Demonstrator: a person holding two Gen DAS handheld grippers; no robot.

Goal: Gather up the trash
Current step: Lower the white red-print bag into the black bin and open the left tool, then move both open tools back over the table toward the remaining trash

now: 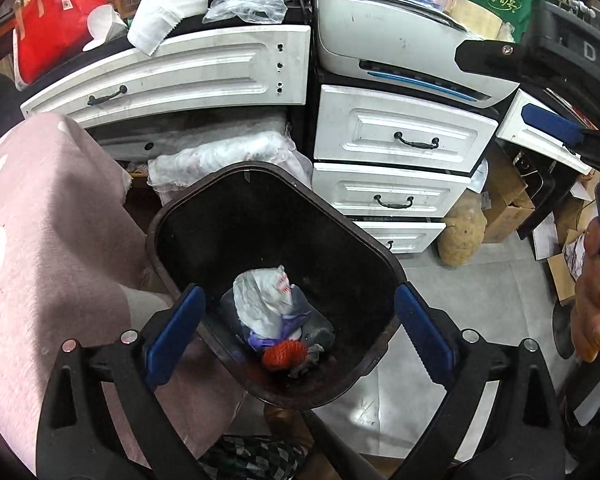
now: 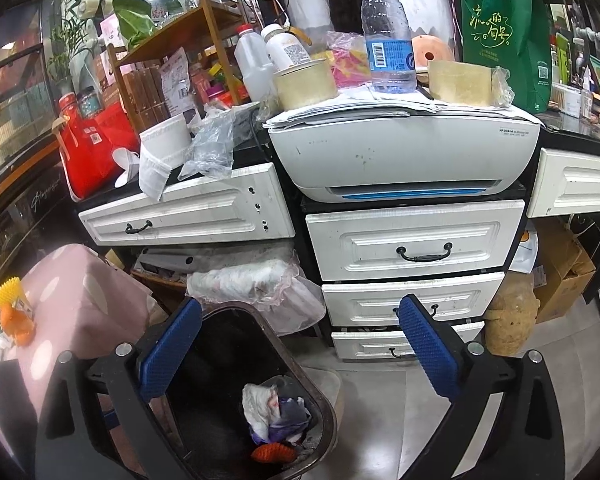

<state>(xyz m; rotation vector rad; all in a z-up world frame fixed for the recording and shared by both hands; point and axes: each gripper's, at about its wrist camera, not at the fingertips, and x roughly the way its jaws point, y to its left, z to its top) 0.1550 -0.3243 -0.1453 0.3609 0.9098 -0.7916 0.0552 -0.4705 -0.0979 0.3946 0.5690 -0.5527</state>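
Note:
A dark brown trash bin [image 1: 260,216] stands on the floor below both grippers. In it lie crumpled white wrapping [image 1: 264,300], a purple scrap and an orange-red foam net [image 1: 284,354]. My left gripper [image 1: 300,336] hangs open right over the bin's mouth, nothing between its blue pads. My right gripper [image 2: 300,352] is open too and empty, with the bin [image 2: 220,360] under its left finger; the white wrapping [image 2: 260,404] and orange net [image 2: 272,452] show inside. A yellow foam net and orange scraps [image 2: 12,312] lie on the pink-covered surface [image 2: 84,300] at left.
White drawers [image 1: 400,140] and a white printer [image 2: 400,152] stand close behind the bin. A water bottle [image 2: 388,40], tape rolls and a green bag [image 2: 500,32] crowd the top. Cardboard boxes [image 1: 504,204] sit at right. A person's hand [image 1: 592,300] is at the right edge.

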